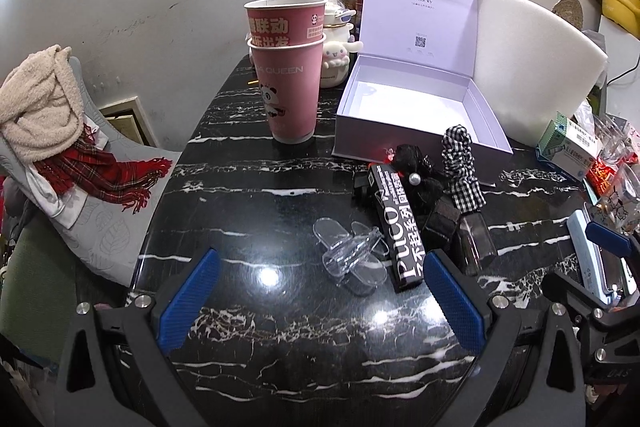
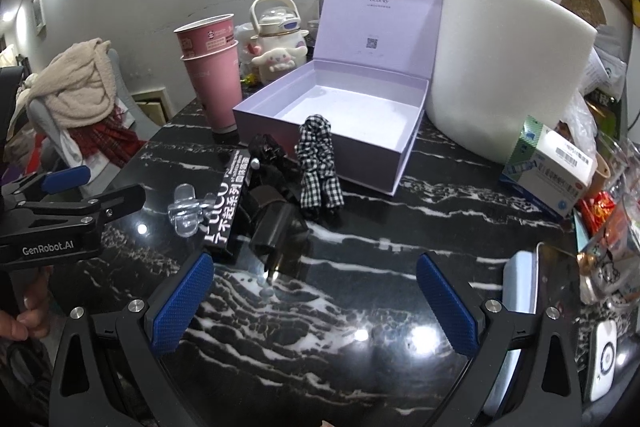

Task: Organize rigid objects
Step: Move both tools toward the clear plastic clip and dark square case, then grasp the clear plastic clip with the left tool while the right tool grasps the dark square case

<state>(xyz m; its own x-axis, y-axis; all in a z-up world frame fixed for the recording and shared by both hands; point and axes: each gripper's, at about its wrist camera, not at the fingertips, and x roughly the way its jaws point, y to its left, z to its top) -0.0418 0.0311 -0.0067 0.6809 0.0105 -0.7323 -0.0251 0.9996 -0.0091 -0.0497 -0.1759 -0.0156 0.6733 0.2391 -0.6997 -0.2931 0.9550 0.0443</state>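
Observation:
An open, empty lilac box (image 1: 404, 99) (image 2: 340, 107) stands on the black marble table (image 1: 280, 327) (image 2: 360, 307). In front of it lies a pile: a clear hair clip (image 1: 352, 259) (image 2: 186, 213), a black PUCO carton (image 1: 394, 223) (image 2: 228, 203), a black bow with a pearl (image 1: 416, 167) (image 2: 268, 155), a checked scrunchie (image 1: 462, 163) (image 2: 318, 163) and a dark bottle (image 1: 476, 239) (image 2: 276, 231). My left gripper (image 1: 320, 303) is open and empty, just short of the clip. My right gripper (image 2: 316, 303) is open and empty, just short of the bottle.
Two stacked pink paper cups (image 1: 290, 67) (image 2: 214, 67) stand left of the box. A white foam block (image 2: 508, 67) stands to its right, and medicine boxes (image 2: 552, 171) and clutter crowd the right edge. A chair with scarves (image 1: 60, 131) is off the table's left.

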